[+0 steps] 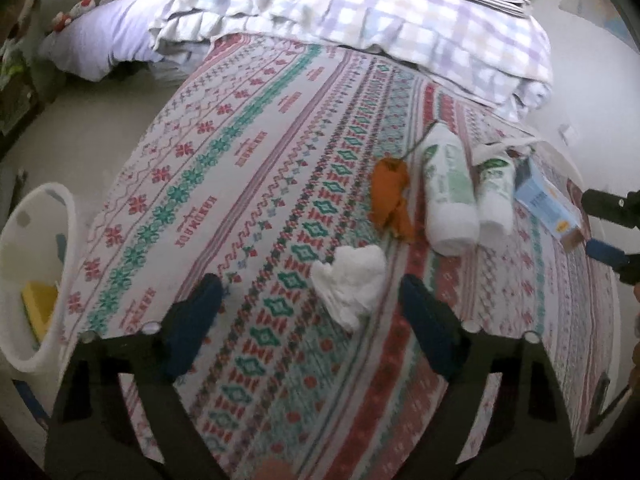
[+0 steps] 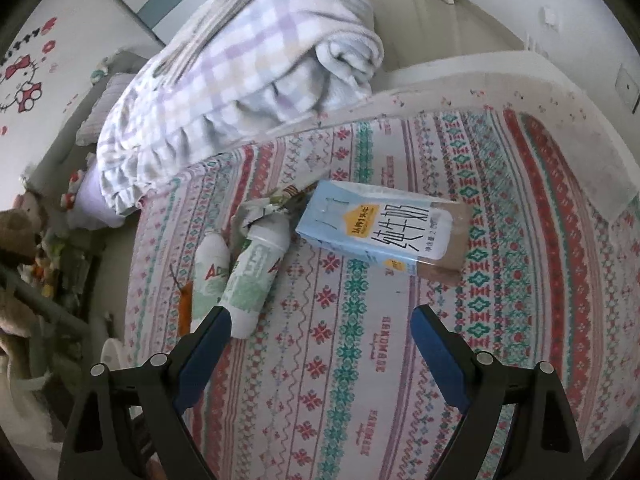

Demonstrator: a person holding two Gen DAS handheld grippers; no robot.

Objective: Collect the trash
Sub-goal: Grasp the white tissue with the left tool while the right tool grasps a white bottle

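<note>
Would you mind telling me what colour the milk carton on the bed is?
The milk carton is light blue with a brown end, clearest in the right wrist view.

Crumpled tissue (image 1: pixel 349 285) between spread fingers (image 1: pixel 198 312)

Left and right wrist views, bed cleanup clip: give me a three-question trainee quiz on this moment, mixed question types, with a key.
1. True or false: the left gripper is shut on the crumpled white tissue.
2. Multiple choice: which item lies nearest ahead of the right gripper? A) the blue milk carton B) the folded plaid blanket C) the white bin
3. Fill in: the two white bottles lie side by side between the milk carton and the crumpled ______ wrapper.

Key: 1 false, both grippers are open and the tissue lies loose on the patterned bedspread; 2 A; 3 orange.
</note>
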